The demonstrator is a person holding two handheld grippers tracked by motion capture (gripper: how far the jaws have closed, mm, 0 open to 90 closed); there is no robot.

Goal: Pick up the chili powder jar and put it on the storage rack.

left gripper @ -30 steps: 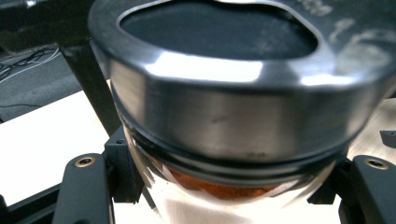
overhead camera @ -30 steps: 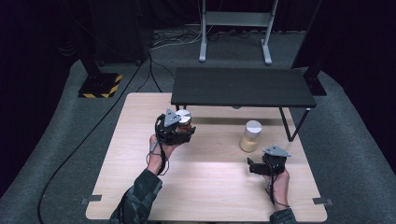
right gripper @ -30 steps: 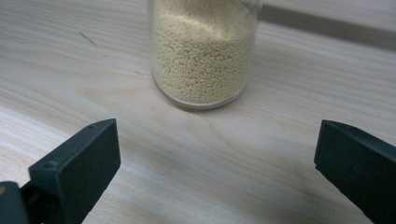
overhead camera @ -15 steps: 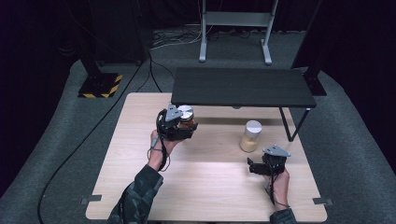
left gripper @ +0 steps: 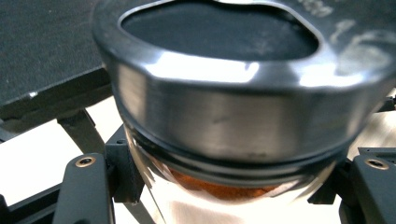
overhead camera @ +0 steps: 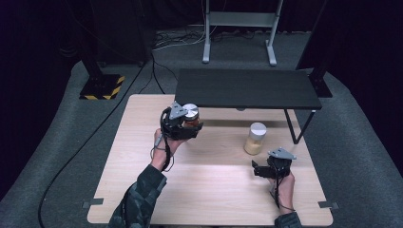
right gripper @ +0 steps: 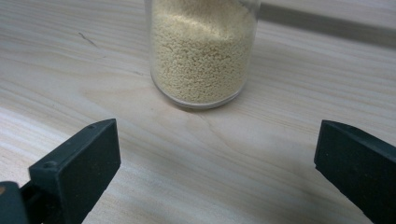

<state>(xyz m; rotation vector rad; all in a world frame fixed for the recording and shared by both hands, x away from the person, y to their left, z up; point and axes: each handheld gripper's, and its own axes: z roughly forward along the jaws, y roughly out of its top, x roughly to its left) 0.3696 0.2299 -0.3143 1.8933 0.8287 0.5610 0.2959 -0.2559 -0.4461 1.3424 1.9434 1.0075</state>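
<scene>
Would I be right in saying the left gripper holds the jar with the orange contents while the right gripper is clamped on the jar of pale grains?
Not quite. The right gripper is open, its jaws wide apart short of the jar of pale grains, as the right gripper view shows. The left gripper does hold the jar with the orange contents.

glass jar (overhead camera: 191, 117) of orange-brown contents, silver lid, clamped in left tool (overhead camera: 187, 129), near black shelf (overhead camera: 247, 88)
</scene>
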